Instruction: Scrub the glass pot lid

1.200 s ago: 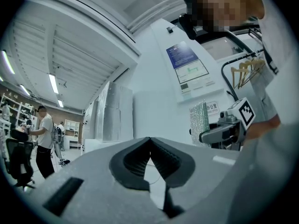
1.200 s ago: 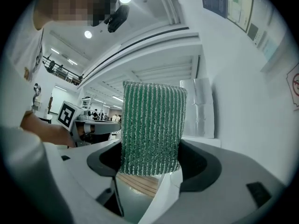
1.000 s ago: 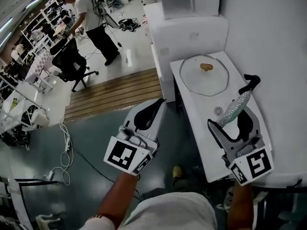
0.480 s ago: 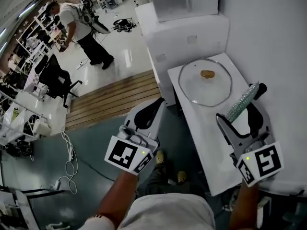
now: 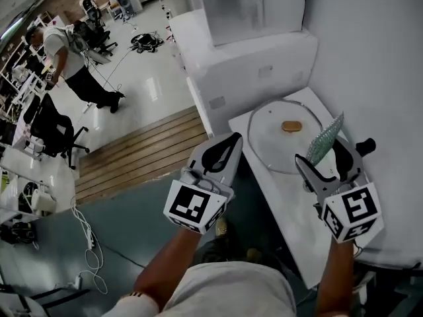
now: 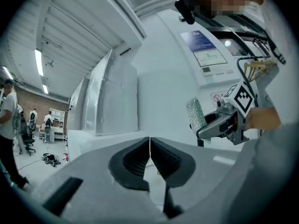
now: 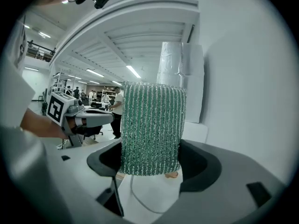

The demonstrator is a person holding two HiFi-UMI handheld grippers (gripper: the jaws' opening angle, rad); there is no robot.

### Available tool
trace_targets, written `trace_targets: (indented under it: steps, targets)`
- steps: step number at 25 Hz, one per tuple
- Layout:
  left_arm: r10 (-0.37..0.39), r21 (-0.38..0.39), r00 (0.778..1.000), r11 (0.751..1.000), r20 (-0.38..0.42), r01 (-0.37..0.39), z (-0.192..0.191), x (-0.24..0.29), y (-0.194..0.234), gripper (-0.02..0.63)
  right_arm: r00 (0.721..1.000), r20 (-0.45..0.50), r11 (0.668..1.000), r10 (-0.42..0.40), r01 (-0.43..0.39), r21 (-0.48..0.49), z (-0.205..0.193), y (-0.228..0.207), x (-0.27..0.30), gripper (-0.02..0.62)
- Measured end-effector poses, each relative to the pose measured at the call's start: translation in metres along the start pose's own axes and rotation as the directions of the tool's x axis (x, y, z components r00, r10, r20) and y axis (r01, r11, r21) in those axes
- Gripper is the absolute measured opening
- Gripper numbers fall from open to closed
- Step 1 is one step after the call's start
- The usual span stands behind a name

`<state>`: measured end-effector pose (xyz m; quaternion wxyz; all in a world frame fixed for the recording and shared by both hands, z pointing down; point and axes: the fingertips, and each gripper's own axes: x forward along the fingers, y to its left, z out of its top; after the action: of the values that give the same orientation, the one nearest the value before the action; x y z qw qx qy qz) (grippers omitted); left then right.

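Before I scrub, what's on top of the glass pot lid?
A small brown lump at the middle of the glass pot lid, knob or residue unclear. The green scrubber hides its right rim.

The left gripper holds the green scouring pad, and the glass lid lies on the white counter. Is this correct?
No: the right gripper holds the green scouring pad, as the right gripper view shows. The glass lid lies on the white counter.

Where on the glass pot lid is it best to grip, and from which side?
Probably the brown knob at the centre of the glass pot lid, from above. The lid lies flat on the white counter, so its thin rim offers little to pinch, while the knob stands up. The left claw, shut and empty, is free for it.
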<state>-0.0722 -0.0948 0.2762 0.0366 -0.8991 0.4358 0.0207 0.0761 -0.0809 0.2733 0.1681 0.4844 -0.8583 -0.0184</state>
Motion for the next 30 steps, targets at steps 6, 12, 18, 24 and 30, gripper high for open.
trace_targets:
  steps: [6, 12, 18, 24, 30]
  targets:
    - [-0.036, -0.042, 0.995, 0.999, -0.089, 0.033, -0.036, 0.038, 0.041, 0.018, 0.995, -0.033, 0.995, -0.093, 0.094, 0.03, 0.0, -0.011, 0.052, 0.348]
    - [-0.102, -0.083, 0.976, 0.993, -0.194, 0.087, -0.076, 0.068, 0.058, 0.102, 0.986, -0.119, 0.993, -0.12, 0.12, -0.006, -0.004, -0.012, 0.094, 0.348]
    - [-0.152, -0.153, 0.942, 0.982, -0.299, 0.109, -0.111, 0.091, 0.068, 0.14, 0.963, -0.257, 0.995, -0.088, 0.07, -0.076, -0.014, -0.012, 0.129, 0.348]
    - [-0.182, -0.24, 0.888, 0.967, -0.422, 0.084, -0.151, 0.108, 0.071, 0.17, 0.907, -0.42, 0.988, -0.026, -0.04, -0.148, -0.037, -0.019, 0.168, 0.348]
    - [-0.211, -0.359, 0.818, 0.933, -0.535, 0.006, -0.185, 0.121, 0.073, 0.178, 0.772, -0.632, 0.945, 0.07, -0.254, -0.206, -0.074, -0.021, 0.202, 0.348]
